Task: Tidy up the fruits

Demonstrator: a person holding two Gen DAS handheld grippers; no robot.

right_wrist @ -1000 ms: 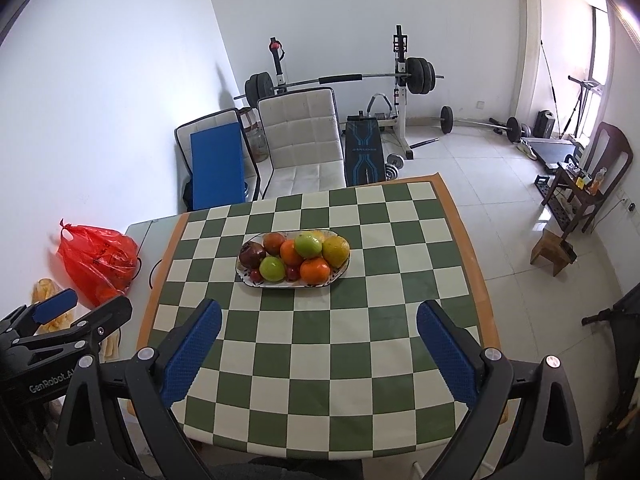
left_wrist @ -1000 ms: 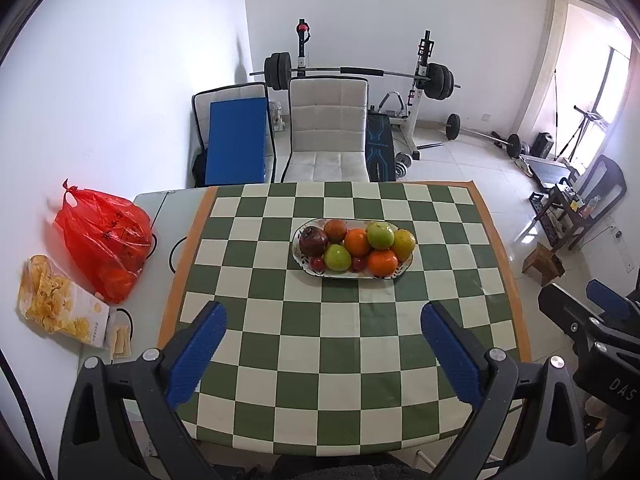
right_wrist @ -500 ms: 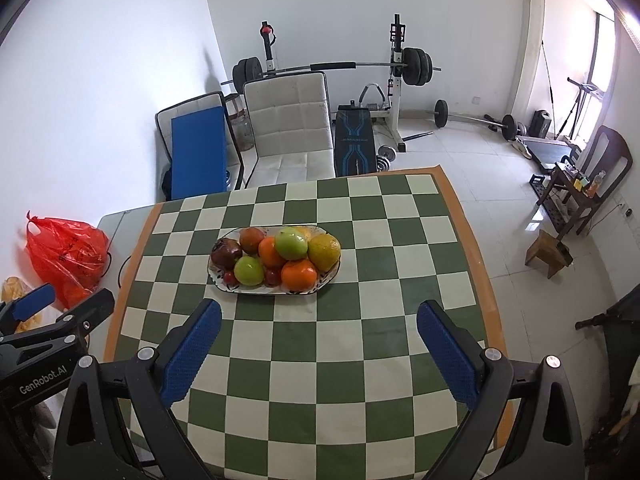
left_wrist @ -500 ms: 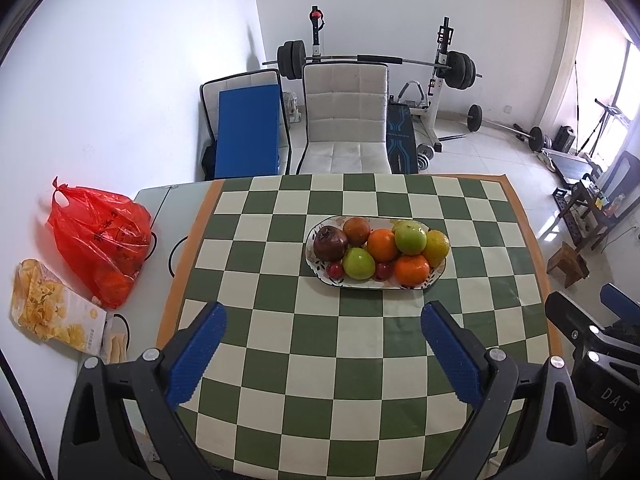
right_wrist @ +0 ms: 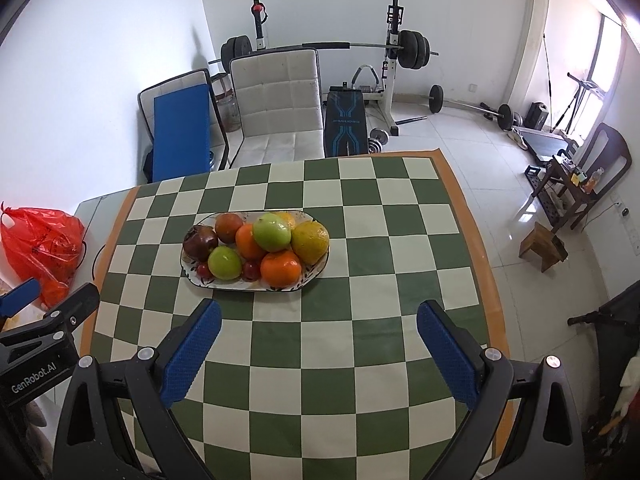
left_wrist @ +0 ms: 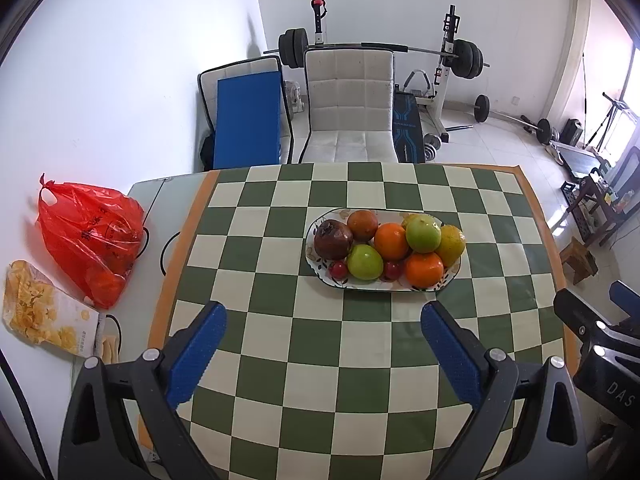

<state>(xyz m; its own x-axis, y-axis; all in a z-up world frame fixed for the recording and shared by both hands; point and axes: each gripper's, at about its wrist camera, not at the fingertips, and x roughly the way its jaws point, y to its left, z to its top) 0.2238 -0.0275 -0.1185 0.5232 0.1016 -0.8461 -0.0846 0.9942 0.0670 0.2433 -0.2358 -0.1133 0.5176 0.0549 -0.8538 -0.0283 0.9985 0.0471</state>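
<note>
Both grippers hang above the near edge of the tabletop [left_wrist: 360, 344], which is covered in a smooth green-and-cream checked cloth with an orange border. The left gripper [left_wrist: 322, 314] has its jaws spread wide, nothing between them, the blue pads [left_wrist: 196, 354] showing a fine dimpled texture on black angular arms. The right gripper [right_wrist: 318, 312] is just the same: jaws wide apart, empty, the pads knurled and blue.

Out ahead of them, well apart from either, sits the oval plate [left_wrist: 360, 286], glossy white ceramic with a dark rim line and small leaf motifs. The fruit is heaped on it. A dull, dark reddish pomegranate [left_wrist: 333, 239] lies at the left end, a brownish-orange round fruit [left_wrist: 362, 225] behind it. Two shiny green apples [left_wrist: 423, 233] stand out, one riding high on the pile, the other low at the front. Bright oranges [left_wrist: 424, 269] with pebbled skin crowd the middle and front, and a yellow-green citrus [left_wrist: 452, 245] closes off the right end. Small red cherry-like fruits [left_wrist: 338, 269] tuck in along the front rim.

Off the cloth to the left, a crinkled red plastic bag [left_wrist: 90, 236] slumps on the bare grey surface, beside a snack packet [left_wrist: 44, 318].
</note>
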